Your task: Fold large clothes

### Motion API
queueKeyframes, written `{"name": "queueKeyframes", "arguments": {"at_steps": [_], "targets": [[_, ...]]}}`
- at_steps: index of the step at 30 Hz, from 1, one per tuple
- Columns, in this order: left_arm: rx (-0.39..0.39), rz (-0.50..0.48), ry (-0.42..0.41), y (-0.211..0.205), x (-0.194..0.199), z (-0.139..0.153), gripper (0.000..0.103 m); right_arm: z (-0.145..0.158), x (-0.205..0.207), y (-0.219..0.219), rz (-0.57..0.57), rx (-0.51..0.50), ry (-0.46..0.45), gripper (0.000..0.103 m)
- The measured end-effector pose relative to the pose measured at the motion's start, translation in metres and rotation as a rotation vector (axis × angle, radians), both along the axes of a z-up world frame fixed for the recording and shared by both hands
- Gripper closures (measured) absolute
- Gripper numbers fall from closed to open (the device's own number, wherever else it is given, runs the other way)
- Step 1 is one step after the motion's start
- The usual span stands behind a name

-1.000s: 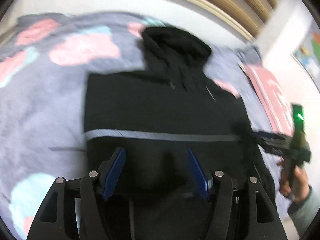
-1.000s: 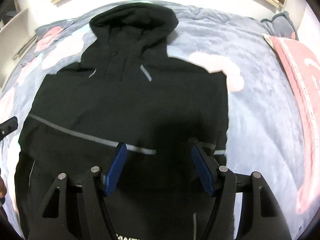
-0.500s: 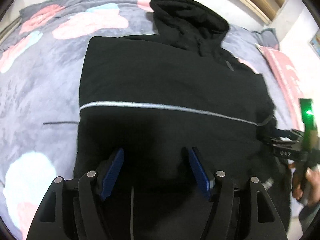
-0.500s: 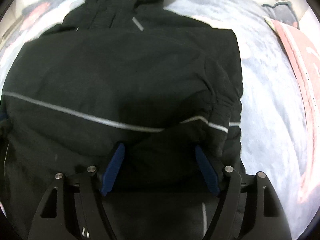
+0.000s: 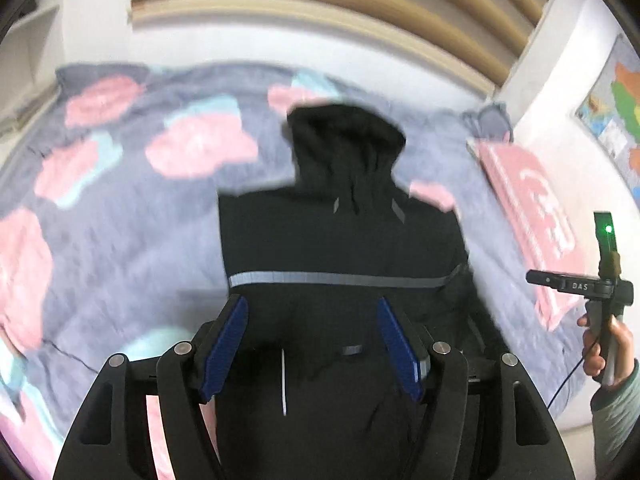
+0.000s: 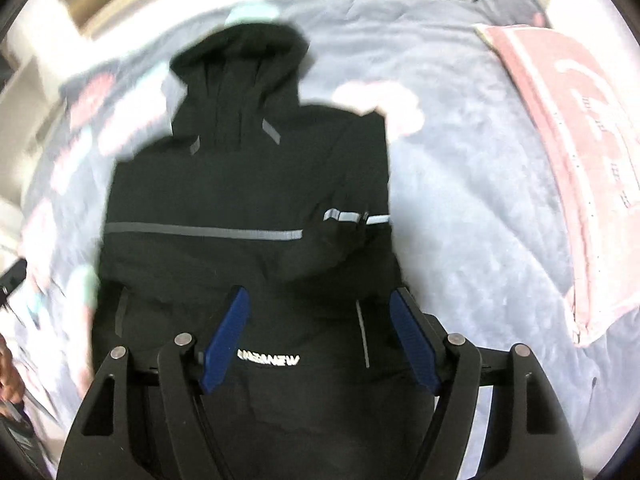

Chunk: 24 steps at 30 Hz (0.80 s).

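A black hooded jacket [image 5: 340,240] with a grey reflective stripe lies flat on the bed, hood at the far end; its sleeves lie folded in over the body. It also shows in the right wrist view [image 6: 248,200], with white lettering near its hem. My left gripper [image 5: 312,340] is open and empty above the jacket's lower part. My right gripper [image 6: 320,332] is open and empty above the hem. The right gripper also shows at the right edge of the left wrist view [image 5: 536,276], held off the jacket.
The bed has a grey blanket with pink and teal patches [image 5: 120,184]. A pink folded cloth [image 6: 568,128] lies on the bed's right side. A wooden headboard [image 5: 320,4] and white wall stand behind. A map poster [image 5: 616,96] hangs at the right.
Both grippers have pulled back and up from the jacket, so more of the bed shows. The jacket stays flat with sleeves folded in.
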State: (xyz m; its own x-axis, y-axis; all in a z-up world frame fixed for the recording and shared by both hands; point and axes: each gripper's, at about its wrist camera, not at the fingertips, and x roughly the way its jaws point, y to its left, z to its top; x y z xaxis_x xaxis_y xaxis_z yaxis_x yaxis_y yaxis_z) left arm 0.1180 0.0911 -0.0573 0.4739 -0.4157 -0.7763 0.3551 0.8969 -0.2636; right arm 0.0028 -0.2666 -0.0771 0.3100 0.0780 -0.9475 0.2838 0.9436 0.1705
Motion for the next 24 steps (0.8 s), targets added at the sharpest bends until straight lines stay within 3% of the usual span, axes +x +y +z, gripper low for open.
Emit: {"name": "queueKeyframes", "arguments": {"at_steps": [5, 10, 12, 17, 24], "targets": [[-0.068, 0.035, -0.059, -0.012, 0.043, 0.038, 0.034, 0.05, 0.031, -0.02, -0.044, 0.038, -0.109, 0.026], [-0.093, 0.056, -0.071, -0.044, 0.104, 0.041, 0.034, 0.053, 0.077, -0.025, -0.048, -0.018, -0.146, 0.026], [-0.093, 0.066, -0.06, -0.061, 0.134, 0.031, 0.034, 0.043, 0.097, -0.029, -0.067, -0.046, -0.148, 0.026], [-0.082, 0.1, -0.016, -0.097, 0.218, -0.009, 0.034, -0.006, 0.169, -0.034, -0.068, 0.024, -0.133, 0.026], [0.023, 0.105, 0.045, -0.141, 0.316, -0.086, 0.034, -0.086, 0.266, -0.029, -0.032, 0.07, -0.118, 0.026]]}}
